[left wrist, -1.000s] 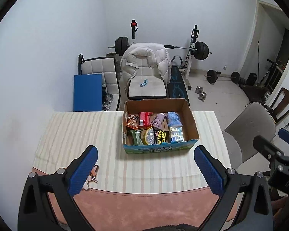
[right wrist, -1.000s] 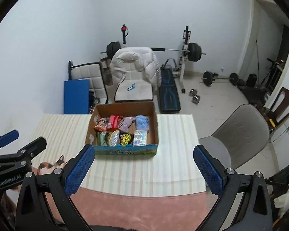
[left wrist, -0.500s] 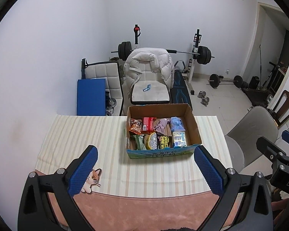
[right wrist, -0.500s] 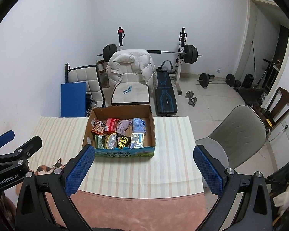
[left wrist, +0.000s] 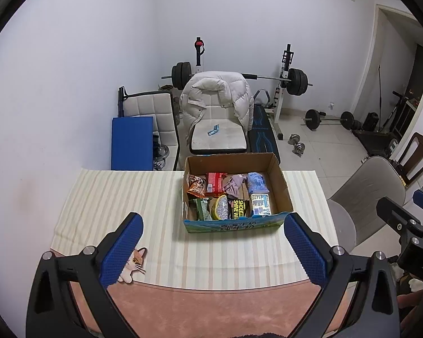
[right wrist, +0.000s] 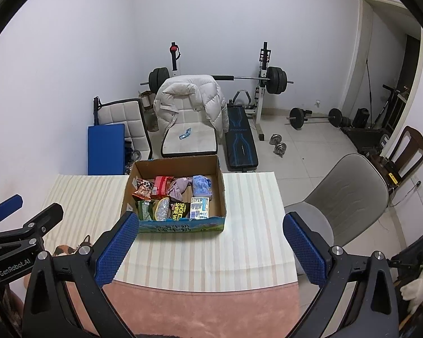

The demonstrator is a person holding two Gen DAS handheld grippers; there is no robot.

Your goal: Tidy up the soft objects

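Note:
An open cardboard box (left wrist: 282,186) (right wrist: 221,194) stands on the striped tablecloth (left wrist: 121,197) (right wrist: 251,197). It holds snack packets, a mauve cloth (left wrist: 235,184) (right wrist: 179,187), a blue pouch (left wrist: 256,181) (right wrist: 201,184) and small cartons. A cat plush (left wrist: 132,262) (right wrist: 65,249) lies at the cloth's near left edge. My left gripper (left wrist: 213,249) is open and empty, high above the table's near side. My right gripper (right wrist: 211,249) is open and empty too, to the right of the left one.
A grey chair (left wrist: 363,197) (right wrist: 344,197) stands right of the table. Behind the table are a chair with a white puffer jacket (left wrist: 217,95) (right wrist: 189,95), a blue pad (left wrist: 132,140), a weight bench and barbells. Pink cloth (left wrist: 211,309) covers the table's near edge.
Both grippers have pulled back and risen slightly, so the table and box look smaller and lower in view. Nothing on the table has moved. Both stay open.

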